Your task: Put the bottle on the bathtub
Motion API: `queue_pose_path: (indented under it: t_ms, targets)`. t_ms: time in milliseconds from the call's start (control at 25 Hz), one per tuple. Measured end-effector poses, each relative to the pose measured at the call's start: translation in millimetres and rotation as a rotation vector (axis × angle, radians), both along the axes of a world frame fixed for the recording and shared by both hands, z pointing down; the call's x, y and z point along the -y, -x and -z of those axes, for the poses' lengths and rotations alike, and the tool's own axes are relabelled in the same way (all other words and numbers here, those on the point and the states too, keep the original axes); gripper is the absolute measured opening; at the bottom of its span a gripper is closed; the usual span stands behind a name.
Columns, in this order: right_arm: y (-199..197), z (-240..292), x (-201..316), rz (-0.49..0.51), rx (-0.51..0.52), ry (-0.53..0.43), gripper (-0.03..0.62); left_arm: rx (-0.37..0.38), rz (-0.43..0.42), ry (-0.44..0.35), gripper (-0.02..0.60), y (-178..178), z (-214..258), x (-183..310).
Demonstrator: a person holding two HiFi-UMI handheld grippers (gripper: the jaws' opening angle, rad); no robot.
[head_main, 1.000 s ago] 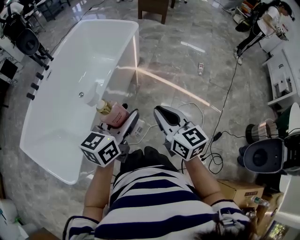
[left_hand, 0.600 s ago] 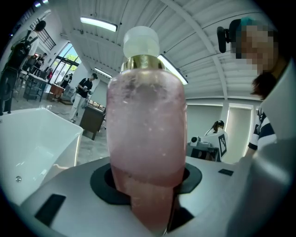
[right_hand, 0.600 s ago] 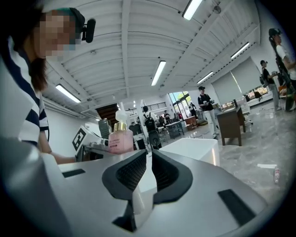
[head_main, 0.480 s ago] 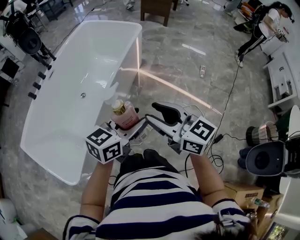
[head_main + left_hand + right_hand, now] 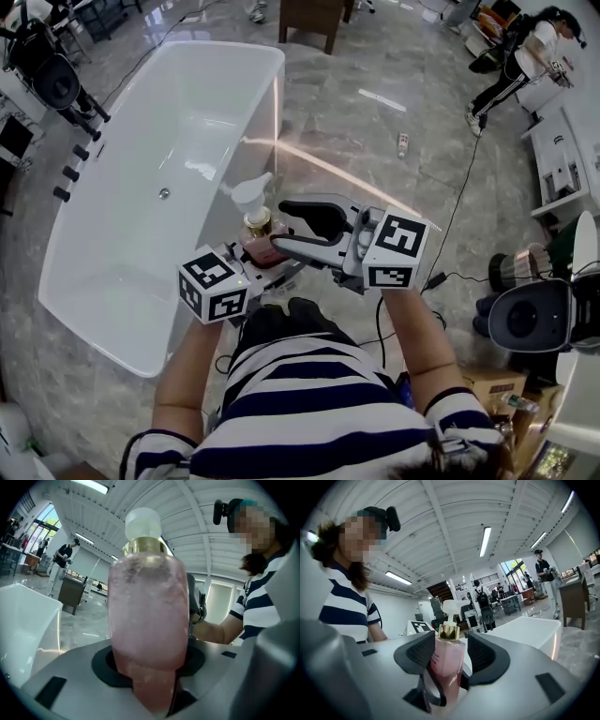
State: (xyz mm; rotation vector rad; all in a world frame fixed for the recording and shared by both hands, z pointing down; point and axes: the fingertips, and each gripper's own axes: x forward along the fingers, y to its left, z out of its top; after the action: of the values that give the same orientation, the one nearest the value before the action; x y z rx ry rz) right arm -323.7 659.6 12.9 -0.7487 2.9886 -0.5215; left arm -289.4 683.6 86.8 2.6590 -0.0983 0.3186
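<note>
A pink bottle [image 5: 256, 231] with a gold collar and white pump is held over the floor just right of the white bathtub [image 5: 277, 75]. My left gripper [image 5: 265, 253] is shut on its lower body; in the left gripper view the bottle [image 5: 147, 616] fills the space between the jaws. My right gripper [image 5: 282, 228] reaches in from the right, open, one jaw on each side of the bottle. The right gripper view shows the bottle [image 5: 447, 660] upright between the two dark pads [image 5: 415, 652] of the gripper [image 5: 452, 657], with a gap on its right side.
A grey marble floor lies around the bathtub [image 5: 529, 632]. A black cable [image 5: 454, 211] and a small bottle [image 5: 402, 142] lie on it to the right. A person [image 5: 525, 56] stands far right, a wooden piece of furniture [image 5: 309, 17] at the back, a cardboard box [image 5: 478, 380] near right.
The left gripper has raised the bottle and turned it upright. The right gripper has swung left, from standing apart to having its jaws around the bottle.
</note>
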Motion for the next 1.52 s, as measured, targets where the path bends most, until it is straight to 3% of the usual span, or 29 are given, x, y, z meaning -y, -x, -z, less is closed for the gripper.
queue_pose_path:
  t_ms: [240, 600, 1160, 1520]
  targets:
    - [25.5, 1.6, 11.5, 0.114, -0.007, 0.024, 0.213, 0.023, -0.145, -0.003, 0.210, 5.8, -5.7, -6.3]
    - [35.3, -1.1, 11.4, 0.184, -0.045, 0.024, 0.212, 0.050, -0.216, -0.015, 0.210, 7.8, -13.5, -14.6]
    - [29.2, -7.6, 35.6, 0.138, 0.027, 0.073, 0.201, 0.035, -0.217, -0.016, 0.210, 5.5, -20.9, 8.4]
    - [-8.8, -12.1, 86.9, 0.147, 0.069, 0.080, 0.198, 0.043, -0.201, -0.027, 0.210, -30.3, -27.6, 61.3]
